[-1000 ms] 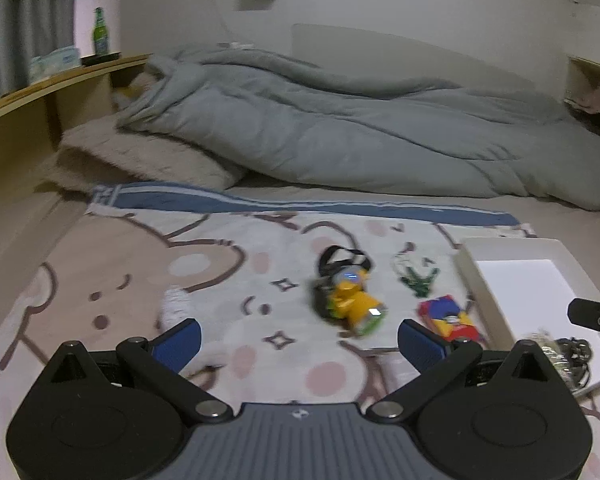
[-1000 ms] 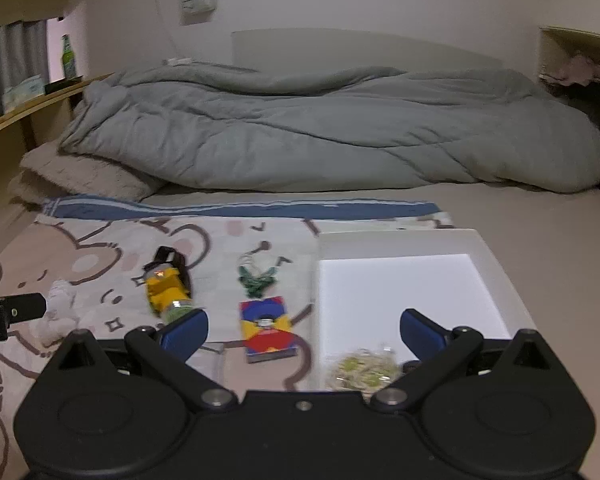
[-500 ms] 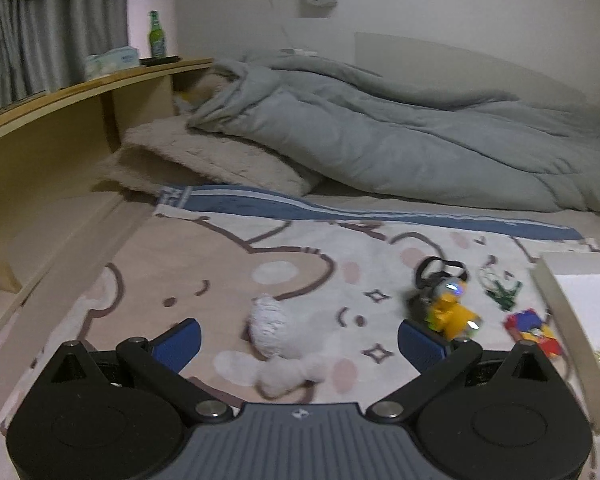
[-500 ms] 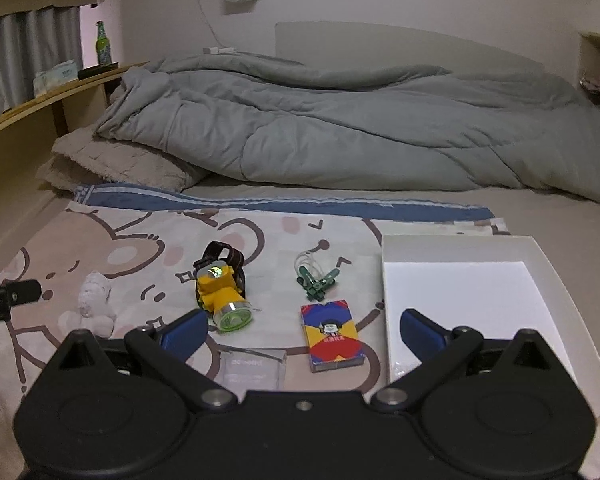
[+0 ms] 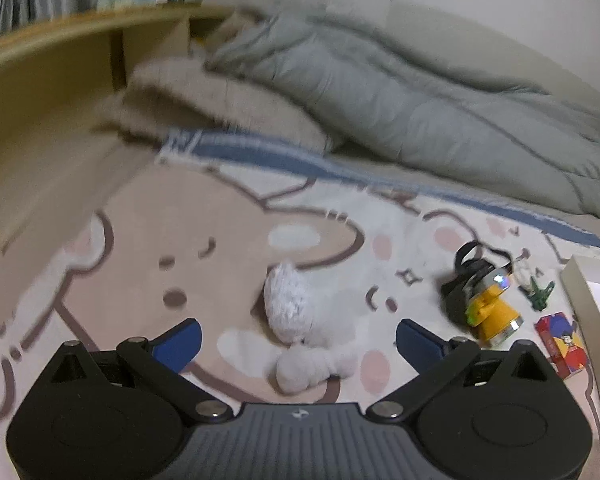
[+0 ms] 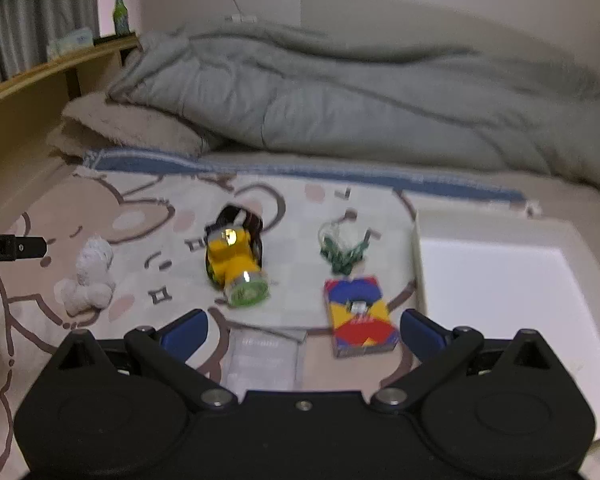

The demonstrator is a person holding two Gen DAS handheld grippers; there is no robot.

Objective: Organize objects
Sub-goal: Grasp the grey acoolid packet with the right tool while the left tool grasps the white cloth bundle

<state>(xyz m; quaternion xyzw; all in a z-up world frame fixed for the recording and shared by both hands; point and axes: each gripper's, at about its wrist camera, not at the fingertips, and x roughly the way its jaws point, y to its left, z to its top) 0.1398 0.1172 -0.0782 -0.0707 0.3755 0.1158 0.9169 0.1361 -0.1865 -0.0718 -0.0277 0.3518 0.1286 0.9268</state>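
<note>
A small white plush toy (image 5: 296, 328) lies on the bear-print blanket, centred between the blue fingers of my open left gripper (image 5: 298, 340); it also shows as the plush toy (image 6: 90, 276) at the left of the right wrist view. A yellow headlamp (image 6: 236, 260) with a black strap, a green clip bundle (image 6: 342, 250), a colourful card box (image 6: 360, 316) and a clear packet (image 6: 264, 356) lie ahead of my open right gripper (image 6: 304, 328), which holds nothing. A white tray (image 6: 496, 280) sits to the right. The headlamp (image 5: 486, 308) and card box (image 5: 560, 344) appear at the left wrist view's right.
A grey duvet (image 6: 360, 96) and a beige pillow (image 6: 128, 128) fill the back of the bed. A wooden shelf (image 5: 60, 56) runs along the left side, with a green bottle (image 6: 120, 10) on it. The left gripper's tip (image 6: 12, 247) pokes in at the left.
My left gripper has swung left and closed in on the plush toy, which now sits between its fingers. My right gripper has shifted left, from over the tray to over the card box and headlamp.
</note>
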